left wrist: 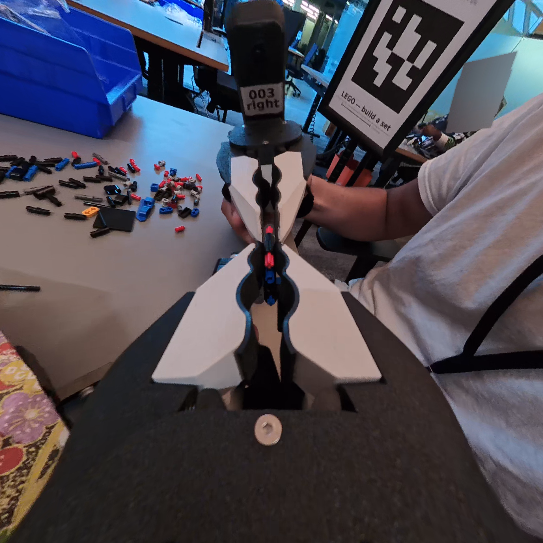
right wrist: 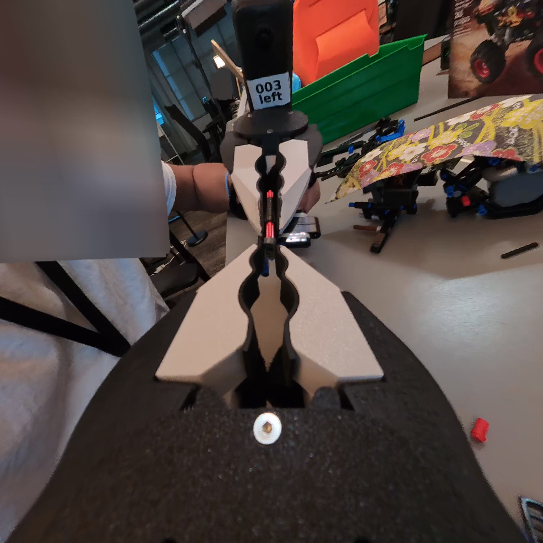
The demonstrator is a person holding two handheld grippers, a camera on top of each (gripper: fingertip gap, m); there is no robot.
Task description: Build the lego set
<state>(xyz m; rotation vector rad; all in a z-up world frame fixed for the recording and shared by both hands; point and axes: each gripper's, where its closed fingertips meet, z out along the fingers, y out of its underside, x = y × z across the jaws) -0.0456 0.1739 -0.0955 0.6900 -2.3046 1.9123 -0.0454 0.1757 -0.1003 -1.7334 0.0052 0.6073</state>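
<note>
Both grippers meet tip to tip above the near edge of the grey tabletop [left wrist: 88, 264]. Left gripper [left wrist: 268, 249] and right gripper [right wrist: 268, 249] each squeeze one end of a thin black lego piece [left wrist: 269, 264] with red and blue pegs. Loose lego bits [left wrist: 117, 188] lie far left.

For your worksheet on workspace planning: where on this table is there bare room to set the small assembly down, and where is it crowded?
Free: the bare table between the loose pieces and the near edge; also the stretch in front of the half-built vehicle, bordered by a lone red piece. Crowded: the scattered pieces beside the blue bin, and around the vehicle under the flowered sheet.
</note>
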